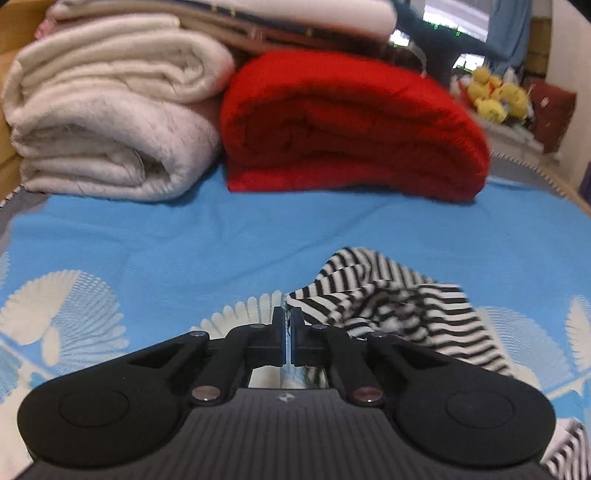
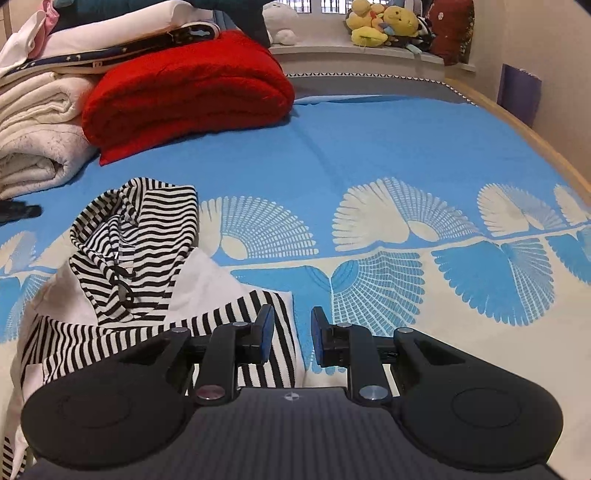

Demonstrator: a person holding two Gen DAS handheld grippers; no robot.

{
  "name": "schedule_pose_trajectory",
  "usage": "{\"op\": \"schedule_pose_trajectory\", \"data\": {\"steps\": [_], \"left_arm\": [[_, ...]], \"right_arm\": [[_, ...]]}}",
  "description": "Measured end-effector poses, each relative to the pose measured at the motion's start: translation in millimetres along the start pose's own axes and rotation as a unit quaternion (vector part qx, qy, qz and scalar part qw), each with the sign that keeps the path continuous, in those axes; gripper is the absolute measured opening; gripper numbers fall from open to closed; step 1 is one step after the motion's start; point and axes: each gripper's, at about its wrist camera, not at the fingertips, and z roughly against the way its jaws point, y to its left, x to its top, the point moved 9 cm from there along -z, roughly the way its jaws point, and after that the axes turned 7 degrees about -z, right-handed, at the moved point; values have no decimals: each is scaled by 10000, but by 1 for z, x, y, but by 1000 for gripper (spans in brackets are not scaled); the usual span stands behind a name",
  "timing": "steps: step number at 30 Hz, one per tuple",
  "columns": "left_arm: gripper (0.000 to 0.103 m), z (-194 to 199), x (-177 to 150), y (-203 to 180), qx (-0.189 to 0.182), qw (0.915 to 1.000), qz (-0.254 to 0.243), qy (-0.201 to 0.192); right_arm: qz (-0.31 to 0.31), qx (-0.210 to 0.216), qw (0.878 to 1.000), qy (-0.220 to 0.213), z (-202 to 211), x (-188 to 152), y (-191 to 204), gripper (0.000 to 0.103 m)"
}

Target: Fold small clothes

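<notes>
Surface: a bed with a blue sheet (image 2: pixel 388 140) printed with white fans; no desk here.
Garment: one striped top (image 2: pixel 136 240), black and white with white panels, lies bunched near the sheet's near-left part in the right wrist view; a striped sleeve or hem runs toward the near edge.
Left tongs (image 1: pixel 287 317): jaws closed to a sliver; nothing shows between the pads, so I judge them empty. The top (image 1: pixel 384 295) sits just beside them on their right, touching or not I cannot tell.
Right tongs (image 2: pixel 291 325): jaws partly apart and empty; the left finger hangs over the striped edge, the right over bare sheet.
Far edge: a folded red blanket (image 2: pixel 184 85) and a white blanket (image 2: pixel 40 140) are stacked at the far-left corner, well apart from the top.
Sill: plush toys (image 2: pixel 384 22) beyond the bed.
Done: little that I can judge; the top is crumpled, with no clean fold showing.
Left: spread it flat, fold sleeves and body, square it up.
</notes>
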Motion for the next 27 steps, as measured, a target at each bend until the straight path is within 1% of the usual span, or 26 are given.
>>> {"op": "schedule_pose_trajectory", "data": {"steps": [2,3,4,5,6,7,8,9,10,11,12,15,16,17,18,19,21,22,24,26,27], "left_arm": [[3,-26,6,2,81,9999,24,96],[3,-37,9,3,58,9999,85,125],[6,-49,10,4,-12,9996,172,211],[9,-61,10,4,-92,9990,254,367],[14,-73,9,3,-157,9978,304,574],[17,-84,6,1,-190,9966,282,747],[19,-92,5,-2,-176,9961,217,839],[29,-100,4,-6,-206,9955,151,910],[44,-106,3,-10,-287,9949,138,958],[48,-111,2,-15,-375,9941,125,1012],[50,-116,2,-18,-377,9939,72,1035],[50,-130,1,-26,-224,9937,-70,1093],[46,-136,1,-27,-138,9932,-98,1150],[39,-138,-1,-28,-85,9928,-120,1192],[11,-138,0,-29,-53,9928,-173,1180],[5,-134,3,-31,4,9937,-286,1080],[5,-116,12,-37,107,9963,-528,670],[4,-103,15,-44,29,9966,-675,469],[4,-68,17,-57,-212,9958,-887,58],[4,-19,9,-76,-558,9902,-1217,-385],[4,5,2,-84,-753,9870,-1304,-564]], "right_arm": [[54,47,10000,27,-3,-2,3,22],[69,38,10000,30,-5,-2,4,22],[61,20,10000,40,-7,-2,3,22],[41,13,10000,58,-8,-1,3,22],[8,26,10000,80,-10,0,3,22],[-28,42,9999,99,-12,0,2,22],[-68,50,9999,110,-13,1,2,22],[-97,57,9999,114,-14,2,2,22],[-84,80,9998,132,-15,1,4,22],[-46,108,9998,158,-16,0,7,22],[-2,119,9997,193,-18,-2,9,22],[107,104,9992,367,-26,-11,15,22],[135,113,9990,409,-28,-13,16,22],[166,115,9989,432,-29,-14,18,22],[195,114,9988,446,-30,-16,19,22],[212,119,9987,449,-31,-16,19,22],[216,125,9987,443,-30,-15,19,22],[210,127,9988,433,-30,-14,19,22],[176,135,9989,420,-28,-13,18,22],[132,155,9990,398,-27,-10,16,22],[105,158,9991,389,-26,-9,15,22]]}}
